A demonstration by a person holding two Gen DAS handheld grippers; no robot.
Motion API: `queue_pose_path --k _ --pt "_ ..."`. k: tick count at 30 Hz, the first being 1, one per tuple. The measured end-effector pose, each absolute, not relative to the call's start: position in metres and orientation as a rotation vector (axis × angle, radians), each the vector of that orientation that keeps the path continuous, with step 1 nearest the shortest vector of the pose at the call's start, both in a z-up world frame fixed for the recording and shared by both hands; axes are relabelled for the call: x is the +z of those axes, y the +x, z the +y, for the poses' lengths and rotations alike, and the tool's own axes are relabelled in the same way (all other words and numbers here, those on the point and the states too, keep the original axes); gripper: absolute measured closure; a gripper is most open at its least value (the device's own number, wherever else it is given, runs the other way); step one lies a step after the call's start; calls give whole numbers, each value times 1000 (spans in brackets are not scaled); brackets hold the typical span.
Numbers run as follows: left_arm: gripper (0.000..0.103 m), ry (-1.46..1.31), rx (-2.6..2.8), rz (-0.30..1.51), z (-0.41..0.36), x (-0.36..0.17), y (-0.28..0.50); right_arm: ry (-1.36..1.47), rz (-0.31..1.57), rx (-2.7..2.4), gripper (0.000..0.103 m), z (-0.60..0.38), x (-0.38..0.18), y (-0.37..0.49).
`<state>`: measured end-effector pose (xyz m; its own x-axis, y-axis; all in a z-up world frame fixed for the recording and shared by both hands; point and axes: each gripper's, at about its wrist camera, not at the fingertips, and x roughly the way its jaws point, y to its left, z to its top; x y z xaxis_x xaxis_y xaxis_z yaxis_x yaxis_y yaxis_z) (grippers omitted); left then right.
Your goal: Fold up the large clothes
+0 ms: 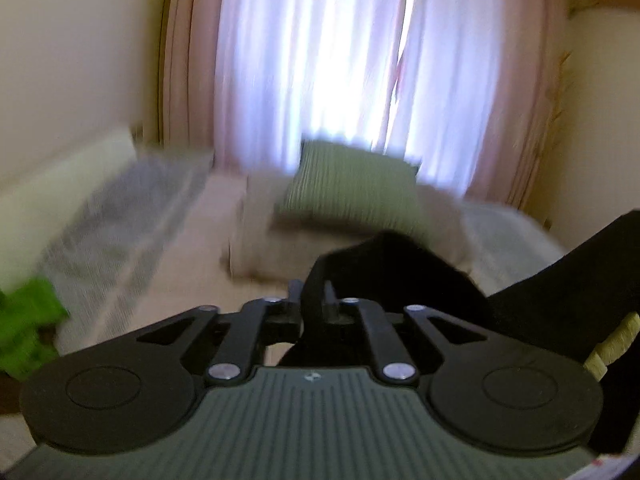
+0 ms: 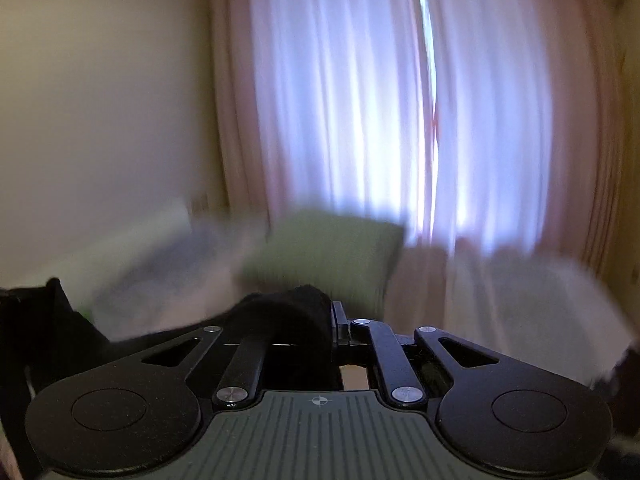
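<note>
I'm looking past the pink curtains (image 1: 312, 60) and bed (image 1: 192, 240) while lifting the black garment (image 1: 400, 272) above it. My left gripper (image 1: 314, 296) and right gripper (image 2: 316, 320) are each pinching it, barely; loosening jaws could drop it.

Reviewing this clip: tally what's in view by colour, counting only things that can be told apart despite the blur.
Black: 1, the black garment that both grippers are lifting
Olive green, striped: 1, the cushion
Bright green: 1, a blurred item at the left edge, kind unclear
Pink: 1, the curtain over the lit window
Total: 4
</note>
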<state>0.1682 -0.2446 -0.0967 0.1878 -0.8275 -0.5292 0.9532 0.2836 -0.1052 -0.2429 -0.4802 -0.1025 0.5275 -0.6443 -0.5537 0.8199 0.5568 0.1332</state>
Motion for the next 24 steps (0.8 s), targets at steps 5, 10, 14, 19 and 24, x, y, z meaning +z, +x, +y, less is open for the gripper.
queue_pose_path --k 5,10,14,19,24 --pt "74 400 -1118 806 -330 -224 220 718 703 -1051 50 -544 -259 -229" --pt "69 523 -1101 929 -303 -307 218 785 683 -974 50 -482 -342 -246" --pt "69 606 -1147 958 -288 -345 209 685 748 -957 50 -456 -372 -242" --pt "64 683 -1310 852 -337 -369 195 531 779 -855 50 -483 -397 -226" --pt "56 773 -1492 709 -410 -387 184 316 860 -725 50 -538 -419 -186"
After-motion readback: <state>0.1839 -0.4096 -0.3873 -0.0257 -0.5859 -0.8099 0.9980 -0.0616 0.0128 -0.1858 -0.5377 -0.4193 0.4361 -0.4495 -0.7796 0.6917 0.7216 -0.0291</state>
